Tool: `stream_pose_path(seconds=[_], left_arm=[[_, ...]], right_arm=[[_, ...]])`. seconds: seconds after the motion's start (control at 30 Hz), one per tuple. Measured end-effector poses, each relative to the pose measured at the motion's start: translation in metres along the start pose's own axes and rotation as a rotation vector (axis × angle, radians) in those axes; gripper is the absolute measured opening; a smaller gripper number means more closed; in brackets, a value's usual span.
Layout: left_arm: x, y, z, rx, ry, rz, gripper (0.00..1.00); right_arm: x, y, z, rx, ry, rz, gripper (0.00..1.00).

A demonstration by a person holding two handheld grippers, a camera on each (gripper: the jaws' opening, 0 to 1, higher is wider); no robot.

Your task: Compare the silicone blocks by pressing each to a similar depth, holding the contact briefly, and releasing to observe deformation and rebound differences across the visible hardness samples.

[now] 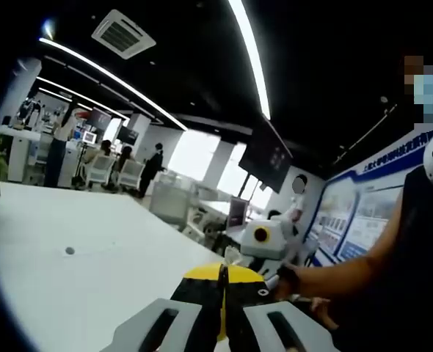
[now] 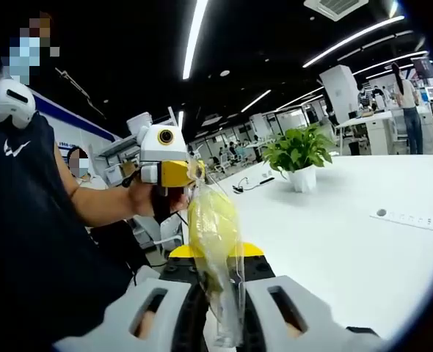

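One white tabletop (image 2: 334, 242) is lying bare near both grippers. Right gripper (image 2: 220, 308) is pinching one clear plastic bag (image 2: 215, 249) with yellow contents, likely the silicone samples, lifted clear of the tabletop for unpacking. Left gripper (image 1: 222, 323) is pressed together on a thin edge; of what, I cannot tell. One potted plant (image 2: 299, 154) is standing at the far edge.

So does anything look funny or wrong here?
Yes. The right tongs are pinching a crinkly clear bag with something yellow inside, held up in the air above the white table. The left tongs are closed too. No silicone blocks can be seen anywhere.
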State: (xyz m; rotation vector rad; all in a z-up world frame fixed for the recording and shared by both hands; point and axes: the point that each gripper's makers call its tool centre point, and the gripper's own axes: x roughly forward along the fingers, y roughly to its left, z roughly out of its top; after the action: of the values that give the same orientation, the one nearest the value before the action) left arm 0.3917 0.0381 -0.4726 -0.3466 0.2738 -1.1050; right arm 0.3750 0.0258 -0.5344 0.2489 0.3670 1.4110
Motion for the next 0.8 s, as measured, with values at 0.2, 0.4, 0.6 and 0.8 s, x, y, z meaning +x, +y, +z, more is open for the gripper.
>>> stream_pose_path(seconds=[0.2, 0.4, 0.6, 0.8], left_arm=[[0.0, -0.002, 0.003, 0.013, 0.006, 0.007, 0.0], [0.0, -0.002, 0.004, 0.0, 0.006, 0.003, 0.0], [0.002, -0.002, -0.005, 0.019, 0.04, 0.012, 0.0], [0.002, -0.002, -0.013, 0.011, 0.063, 0.014, 0.0]], right_arm=[[0.0, -0.001, 0.003, -0.014, -0.039, -0.001, 0.09], [0.002, -0.002, 0.003, -0.063, -0.051, -0.005, 0.14], [0.004, -0.004, 0.006, -0.034, -0.085, -0.031, 0.43], [0.007, -0.018, 0.013, -0.055, -0.126, -0.119, 0.91]])
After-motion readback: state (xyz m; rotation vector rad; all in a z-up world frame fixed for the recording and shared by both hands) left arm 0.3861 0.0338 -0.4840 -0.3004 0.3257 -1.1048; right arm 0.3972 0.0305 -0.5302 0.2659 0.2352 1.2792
